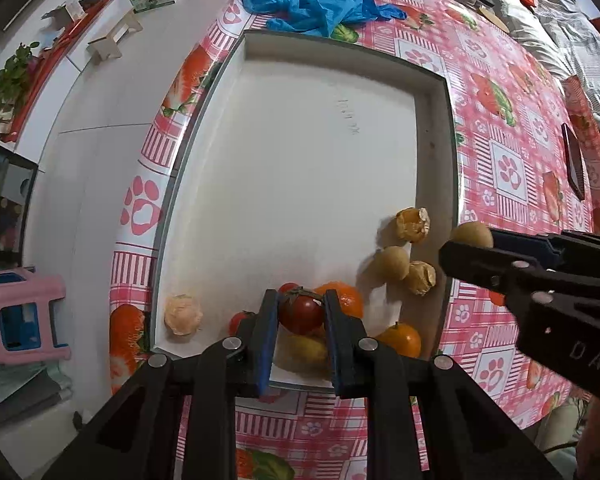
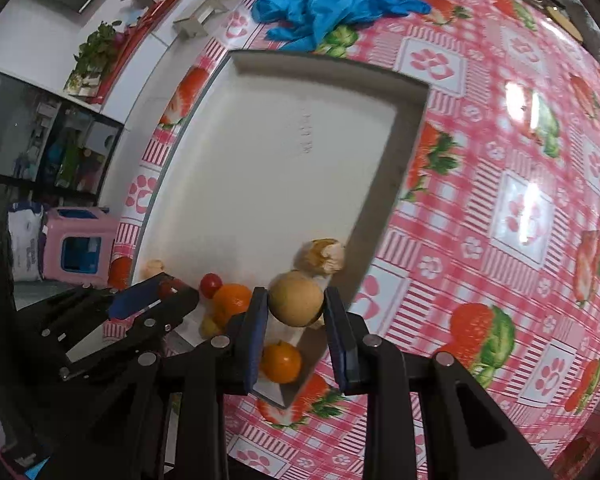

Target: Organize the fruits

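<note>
Left wrist view: a small red tomato [image 1: 301,314] is pinched by the left gripper [image 1: 301,334] and a round tan longan [image 2: 296,299] by the right gripper [image 2: 297,328], both above the white tray's [image 1: 236,56] near corner, so sorted placement is judged next.
</note>
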Demonstrator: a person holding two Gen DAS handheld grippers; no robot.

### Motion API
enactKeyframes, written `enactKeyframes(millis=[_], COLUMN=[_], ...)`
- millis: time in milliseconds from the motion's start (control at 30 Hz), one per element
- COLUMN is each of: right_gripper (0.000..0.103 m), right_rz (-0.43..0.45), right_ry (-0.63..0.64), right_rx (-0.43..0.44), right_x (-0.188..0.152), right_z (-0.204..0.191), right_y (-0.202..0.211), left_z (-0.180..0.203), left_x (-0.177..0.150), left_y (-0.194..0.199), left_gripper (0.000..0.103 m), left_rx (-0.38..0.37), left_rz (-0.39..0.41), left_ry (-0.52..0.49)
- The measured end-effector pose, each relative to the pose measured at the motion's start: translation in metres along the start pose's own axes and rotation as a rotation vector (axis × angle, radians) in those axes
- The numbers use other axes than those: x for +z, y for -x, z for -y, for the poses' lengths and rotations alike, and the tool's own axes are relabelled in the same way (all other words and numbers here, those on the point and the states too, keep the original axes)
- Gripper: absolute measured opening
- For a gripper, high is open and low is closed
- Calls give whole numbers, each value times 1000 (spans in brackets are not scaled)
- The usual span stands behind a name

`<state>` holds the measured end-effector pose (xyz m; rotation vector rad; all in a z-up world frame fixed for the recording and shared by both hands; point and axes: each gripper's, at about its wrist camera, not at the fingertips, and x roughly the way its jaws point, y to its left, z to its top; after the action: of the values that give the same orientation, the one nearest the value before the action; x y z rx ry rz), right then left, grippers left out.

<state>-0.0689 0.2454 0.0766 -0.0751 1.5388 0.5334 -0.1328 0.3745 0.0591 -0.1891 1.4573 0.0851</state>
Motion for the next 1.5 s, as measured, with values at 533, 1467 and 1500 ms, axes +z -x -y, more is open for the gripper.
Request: enactKeyframes(millis=[533, 1467, 1500], right_gripper=[78, 103, 103], right_rz=[-4, 64, 67], right_ry=[15, 77, 81], right_rx=[-9, -205, -206], right_x=[1, -26, -27], right_z=[-11, -10, -11], right_y=[2, 47, 49], left_z=[6, 23, 24], left_x=[-2, -31, -33], left_y=[2, 32, 34], left_gripper=[94, 103, 103], left_rx=[57, 123, 127], left_rz=[18, -17, -19], left_ry=[14, -71, -79])
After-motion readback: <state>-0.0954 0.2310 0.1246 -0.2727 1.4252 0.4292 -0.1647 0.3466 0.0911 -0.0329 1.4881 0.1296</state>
